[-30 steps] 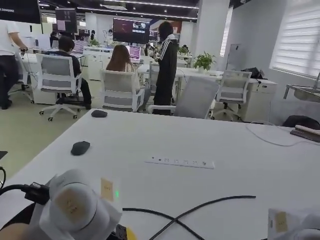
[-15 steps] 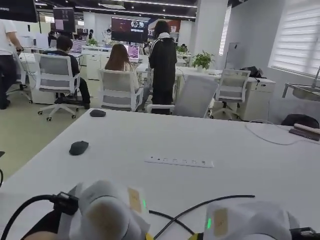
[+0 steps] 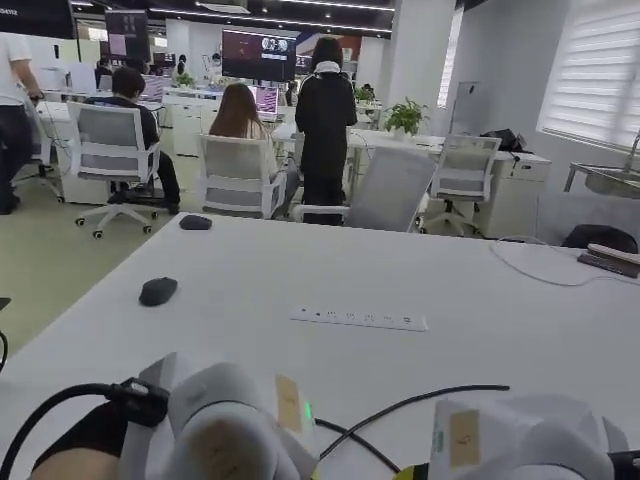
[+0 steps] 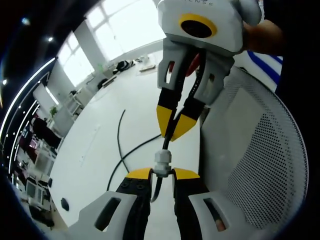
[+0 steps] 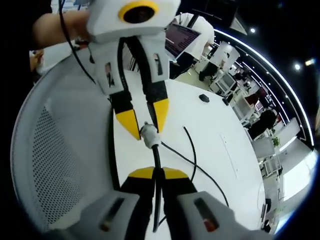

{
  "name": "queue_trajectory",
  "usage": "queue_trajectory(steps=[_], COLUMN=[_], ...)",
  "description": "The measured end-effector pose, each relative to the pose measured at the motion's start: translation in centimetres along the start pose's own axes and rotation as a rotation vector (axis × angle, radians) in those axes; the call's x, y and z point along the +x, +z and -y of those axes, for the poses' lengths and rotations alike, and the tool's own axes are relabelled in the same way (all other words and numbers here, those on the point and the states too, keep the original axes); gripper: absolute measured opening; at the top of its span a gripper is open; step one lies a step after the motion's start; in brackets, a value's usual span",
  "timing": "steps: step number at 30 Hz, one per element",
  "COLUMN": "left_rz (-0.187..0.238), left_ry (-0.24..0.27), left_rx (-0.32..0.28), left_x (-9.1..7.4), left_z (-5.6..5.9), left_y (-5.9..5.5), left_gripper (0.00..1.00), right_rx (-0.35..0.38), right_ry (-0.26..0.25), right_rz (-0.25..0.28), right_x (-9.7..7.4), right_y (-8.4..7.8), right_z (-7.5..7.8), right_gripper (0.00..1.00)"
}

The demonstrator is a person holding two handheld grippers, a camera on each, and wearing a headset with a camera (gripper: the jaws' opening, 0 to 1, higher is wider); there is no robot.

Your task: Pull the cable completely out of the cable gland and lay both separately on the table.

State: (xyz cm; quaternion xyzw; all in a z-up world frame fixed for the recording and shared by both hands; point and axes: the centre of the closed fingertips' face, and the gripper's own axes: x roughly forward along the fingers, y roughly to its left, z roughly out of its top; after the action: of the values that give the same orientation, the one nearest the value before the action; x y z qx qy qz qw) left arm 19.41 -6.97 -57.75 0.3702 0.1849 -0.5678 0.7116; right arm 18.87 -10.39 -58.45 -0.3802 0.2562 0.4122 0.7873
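Two handheld grippers with yellow-tipped jaws meet face to face in the air just off the near edge of a large white table (image 3: pixel 400 270). The left gripper (image 4: pixel 161 173) is clamped on a small white plastic cable gland (image 4: pixel 162 161), pinching it between its jaw tips. A thin black cable (image 5: pixel 156 152) runs through the gland. It comes out on the far side and goes straight into the right gripper (image 5: pixel 157 174), whose jaws are pressed together on the cable just beside the gland. A short bare stretch of cable shows between the two sets of jaws. In the left gripper view, a further piece of cable hangs down between that gripper's own jaws.

The rest of the cable lies in loose crossing curves on the near part of the table. Farther in on the table, a long white power strip (image 3: pixel 360 320) lies flat, and a black computer mouse (image 3: pixel 158 291) sits toward the table's left edge. A white mesh chair back (image 4: pixel 260 160) stands against the table's near edge, beside the grippers.
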Motion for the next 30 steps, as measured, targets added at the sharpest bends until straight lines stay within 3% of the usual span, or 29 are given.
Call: queue_trajectory(steps=[10,22,27,30], left_rz=[0.002,-0.014,0.001,0.013], left_ry=[0.049,0.103,0.12,0.113], left_rx=[-0.039,-0.061,-0.074,-0.086], left_x=[-1.3,-2.9,-3.5,-3.4], left_z=[-1.5,-2.7,-3.3,-3.2], left_y=[-0.5,-1.5,-1.1,-0.4], left_gripper=[0.16,0.16,0.16,0.16], right_rx=[0.023,0.085,0.111,0.097], right_ry=[-0.048,-0.102,-0.107,-0.074], right_rz=[-0.01,-0.069,-0.091,-0.13], right_x=[-1.1,-2.0,-2.0,-1.7], right_y=[-1.3,-5.0,-6.0,-6.5], right_z=[1.8,3.2,3.4,2.8], right_gripper=[0.03,0.03,0.03,0.03])
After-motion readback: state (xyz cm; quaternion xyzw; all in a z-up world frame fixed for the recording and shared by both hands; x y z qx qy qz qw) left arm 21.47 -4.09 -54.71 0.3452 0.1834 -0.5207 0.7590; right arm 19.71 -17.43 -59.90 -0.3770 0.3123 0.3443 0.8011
